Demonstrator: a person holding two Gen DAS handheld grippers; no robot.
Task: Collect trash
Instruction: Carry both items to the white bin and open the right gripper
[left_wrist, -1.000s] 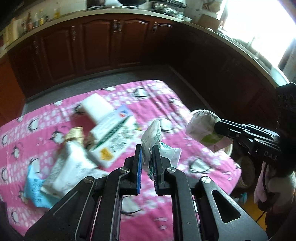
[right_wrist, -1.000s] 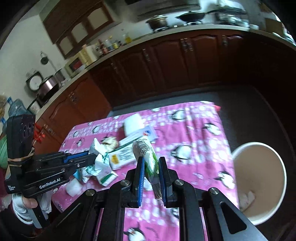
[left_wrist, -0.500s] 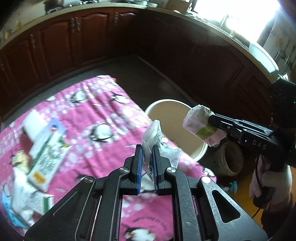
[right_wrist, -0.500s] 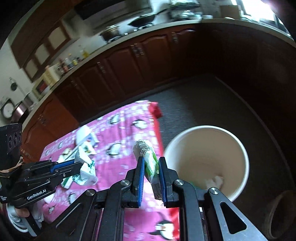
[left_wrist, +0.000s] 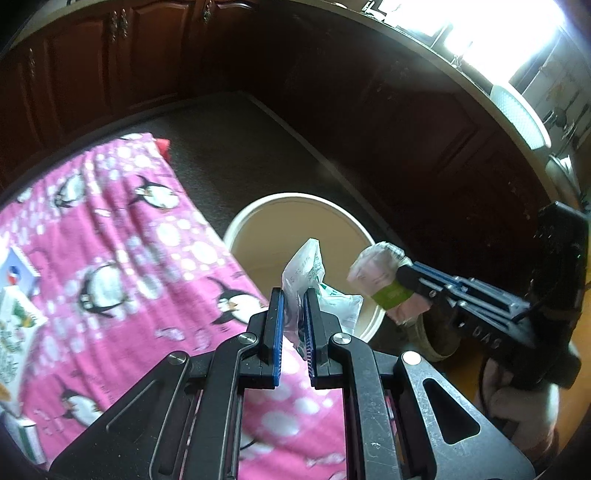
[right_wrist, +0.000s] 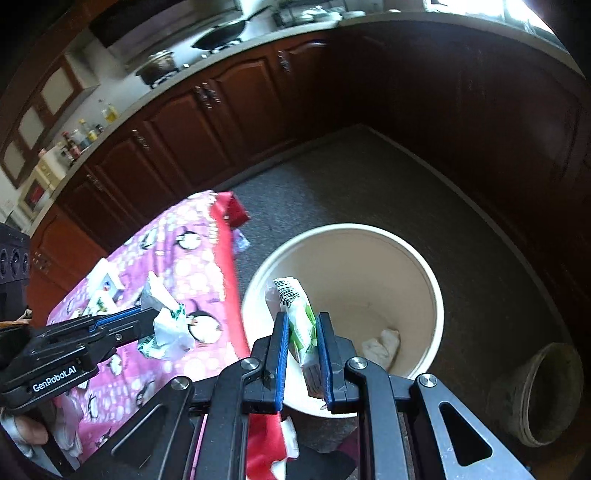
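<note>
Over the round cream plastic bucket (right_wrist: 436, 295), our right gripper (right_wrist: 301, 354) clamps a green-and-white snack packet (right_wrist: 297, 321); our left gripper (left_wrist: 293, 325), nearer the pink penguin-print tablecloth (left_wrist: 122, 258), pinches a crumpled white wrapper (left_wrist: 306, 273). Released now, that wrapper may miss the rim. Inside the bucket: one crumpled paper wad (right_wrist: 384, 345).

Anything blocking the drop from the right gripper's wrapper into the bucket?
Nothing visible. The right gripper holds the green wrapper over the open bucket, which contains only a crumpled tissue.
</note>
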